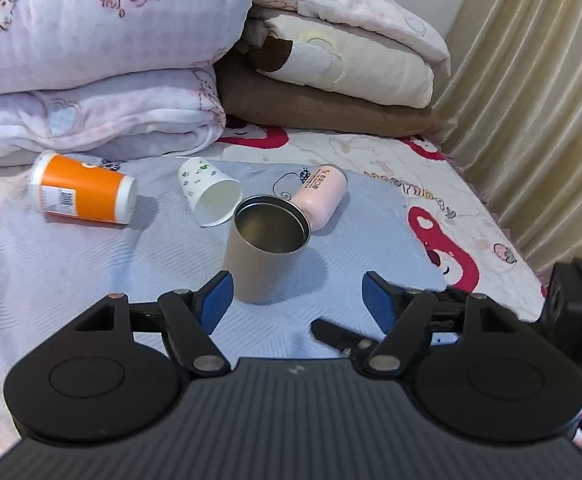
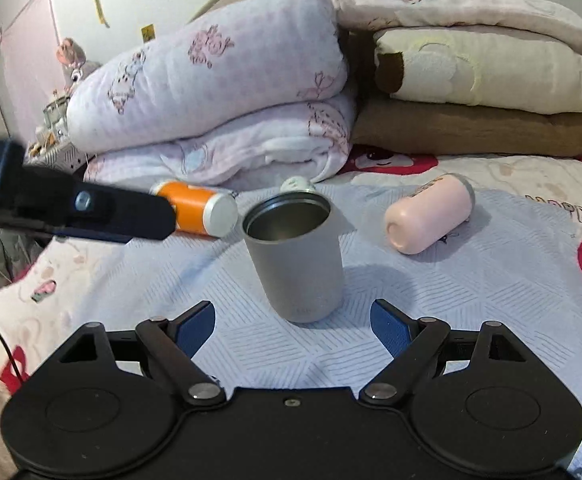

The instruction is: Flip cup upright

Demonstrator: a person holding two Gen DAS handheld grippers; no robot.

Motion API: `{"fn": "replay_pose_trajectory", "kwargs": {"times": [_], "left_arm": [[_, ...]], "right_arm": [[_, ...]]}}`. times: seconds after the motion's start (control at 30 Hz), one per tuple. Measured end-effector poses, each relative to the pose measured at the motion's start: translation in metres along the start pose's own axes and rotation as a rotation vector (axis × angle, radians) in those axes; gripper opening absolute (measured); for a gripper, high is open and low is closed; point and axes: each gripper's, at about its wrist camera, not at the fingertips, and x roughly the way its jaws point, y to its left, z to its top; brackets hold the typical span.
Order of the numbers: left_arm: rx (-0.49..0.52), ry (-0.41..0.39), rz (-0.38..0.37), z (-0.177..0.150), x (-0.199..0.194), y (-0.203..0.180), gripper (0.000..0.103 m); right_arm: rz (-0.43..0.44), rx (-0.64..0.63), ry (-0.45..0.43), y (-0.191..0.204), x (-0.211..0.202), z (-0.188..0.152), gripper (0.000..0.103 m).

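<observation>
A grey metal cup point(image 1: 261, 250) stands upright, mouth up, on a pale blue cloth point(image 1: 91, 264) on the bed; it also shows in the right wrist view point(image 2: 297, 260). My left gripper point(image 1: 297, 300) is open, its blue pads just short of the cup's base. My right gripper point(image 2: 293, 326) is open too, close in front of the cup. Neither touches it. A white paper cup point(image 1: 207, 194) lies on its side behind it. An orange cup point(image 1: 83, 194) and a pink cup point(image 1: 323, 200) lie on their sides.
Folded quilts point(image 2: 219, 92) and pillows point(image 2: 483, 76) are stacked at the head of the bed. A curtain point(image 1: 539, 100) hangs at the right. The left gripper's body point(image 2: 71, 210) reaches in at the left of the right wrist view.
</observation>
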Motion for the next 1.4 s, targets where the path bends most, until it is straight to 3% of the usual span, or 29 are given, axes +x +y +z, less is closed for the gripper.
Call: {"fn": "replay_pose_trajectory", "kwargs": {"times": [0.1,0.4,0.43,0.5,0.6,0.77,0.83,0.9,1.03,1.4], "left_arm": [[0.027,0.012,0.015,0.001,-0.012,-0.008,0.077],[0.063,0.025,0.178,0.002,-0.037,-0.021,0.078],[0.063,0.028,0.191,0.003,-0.039,-0.021,0.083],[0.066,0.027,0.209,0.002,-0.043,-0.022,0.089],[0.082,0.032,0.25,0.001,-0.047,-0.026,0.089],[0.074,0.047,0.272,0.0,-0.053,-0.027,0.096],[0.059,0.06,0.286,0.0,-0.055,-0.026,0.098],[0.05,0.072,0.294,0.001,-0.057,-0.026,0.098],[0.042,0.082,0.314,0.001,-0.063,-0.024,0.098],[0.004,0.096,0.369,0.002,-0.075,-0.017,0.098]], "right_arm": [[-0.014,0.004,-0.014,0.001,-0.017,0.008,0.088],[-0.064,0.046,0.016,0.001,-0.063,0.027,0.088],[-0.073,0.045,0.022,0.002,-0.066,0.028,0.088],[-0.108,0.034,0.03,0.005,-0.073,0.029,0.088],[-0.17,0.02,0.03,0.009,-0.082,0.03,0.088],[-0.18,0.02,0.041,0.018,-0.095,0.034,0.088],[-0.193,0.022,0.045,0.023,-0.099,0.036,0.093],[-0.228,-0.004,0.059,0.031,-0.101,0.038,0.098],[-0.306,-0.041,0.088,0.043,-0.107,0.044,0.098],[-0.267,0.043,0.138,0.043,-0.117,0.053,0.098]]}}
